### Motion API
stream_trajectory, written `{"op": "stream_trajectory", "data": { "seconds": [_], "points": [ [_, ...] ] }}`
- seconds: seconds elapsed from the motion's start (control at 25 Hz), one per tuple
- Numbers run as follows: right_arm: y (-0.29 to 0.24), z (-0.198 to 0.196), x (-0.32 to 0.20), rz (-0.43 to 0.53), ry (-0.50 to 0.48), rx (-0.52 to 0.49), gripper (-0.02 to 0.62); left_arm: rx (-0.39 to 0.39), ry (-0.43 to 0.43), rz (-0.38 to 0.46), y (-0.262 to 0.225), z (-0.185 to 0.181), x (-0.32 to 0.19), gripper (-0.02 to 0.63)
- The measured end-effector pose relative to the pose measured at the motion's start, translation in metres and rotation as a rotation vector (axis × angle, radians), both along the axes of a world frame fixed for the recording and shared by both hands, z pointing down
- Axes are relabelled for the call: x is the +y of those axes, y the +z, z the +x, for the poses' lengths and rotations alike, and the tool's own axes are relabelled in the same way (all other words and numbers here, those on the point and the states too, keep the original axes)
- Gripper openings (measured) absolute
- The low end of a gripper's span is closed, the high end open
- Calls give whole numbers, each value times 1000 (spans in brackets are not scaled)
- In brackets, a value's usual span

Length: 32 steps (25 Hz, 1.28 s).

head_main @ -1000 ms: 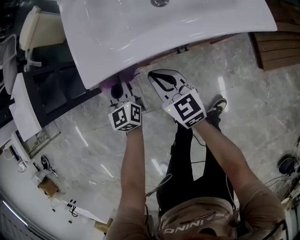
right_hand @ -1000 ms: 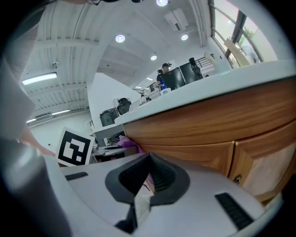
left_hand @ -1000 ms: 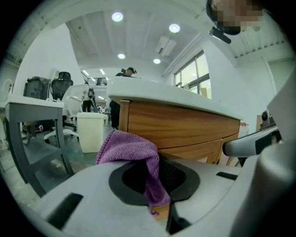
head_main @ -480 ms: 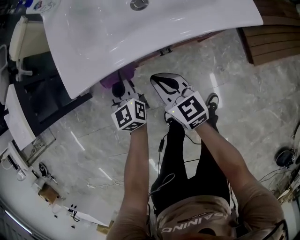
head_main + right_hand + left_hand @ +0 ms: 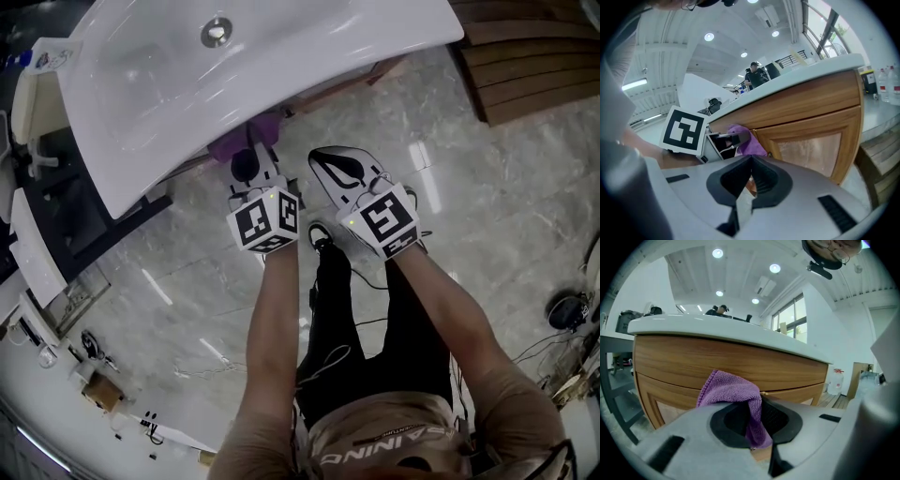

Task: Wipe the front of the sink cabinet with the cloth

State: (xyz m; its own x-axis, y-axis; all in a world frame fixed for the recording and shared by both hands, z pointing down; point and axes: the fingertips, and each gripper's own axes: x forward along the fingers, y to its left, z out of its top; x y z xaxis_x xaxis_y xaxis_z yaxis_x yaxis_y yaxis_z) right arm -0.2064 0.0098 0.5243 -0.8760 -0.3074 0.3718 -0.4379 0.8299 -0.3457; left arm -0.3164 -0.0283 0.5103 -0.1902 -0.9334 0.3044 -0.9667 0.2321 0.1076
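The white sink (image 5: 234, 66) tops a wooden cabinet, whose front (image 5: 722, 362) fills the left gripper view. My left gripper (image 5: 247, 167) is shut on a purple cloth (image 5: 738, 397). The cloth bunches over the jaws and lies against the cabinet front just under the sink's rim (image 5: 246, 142). My right gripper (image 5: 330, 164) hovers beside the left one, shut with nothing in it, a little off the cabinet. From the right gripper view the cloth (image 5: 747, 143) and the left gripper (image 5: 723, 139) show before the panelled cabinet door (image 5: 811, 150).
Slatted wooden boards (image 5: 530, 56) lie at the upper right. A dark rack (image 5: 66, 197) stands left of the sink. Cables (image 5: 370, 323) trail on the marble floor by the person's legs. Water bottles (image 5: 888, 82) stand past the cabinet's right end.
The head view has swung, so the sink sits further left. The left gripper with the cloth has slid rightward along the cabinet front. The right gripper stayed beside it.
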Motion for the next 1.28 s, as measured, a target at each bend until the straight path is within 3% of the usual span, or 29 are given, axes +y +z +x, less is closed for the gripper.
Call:
{"op": "stream_trajectory", "data": {
  "seconds": [0.84, 1.28],
  "points": [
    [-5, 164, -102, 23, 101, 39, 11, 75, 185, -19, 20, 202, -120, 37],
    [2, 217, -128, 21, 142, 57, 11, 112, 267, -13, 21, 267, -156, 37]
  ]
}}
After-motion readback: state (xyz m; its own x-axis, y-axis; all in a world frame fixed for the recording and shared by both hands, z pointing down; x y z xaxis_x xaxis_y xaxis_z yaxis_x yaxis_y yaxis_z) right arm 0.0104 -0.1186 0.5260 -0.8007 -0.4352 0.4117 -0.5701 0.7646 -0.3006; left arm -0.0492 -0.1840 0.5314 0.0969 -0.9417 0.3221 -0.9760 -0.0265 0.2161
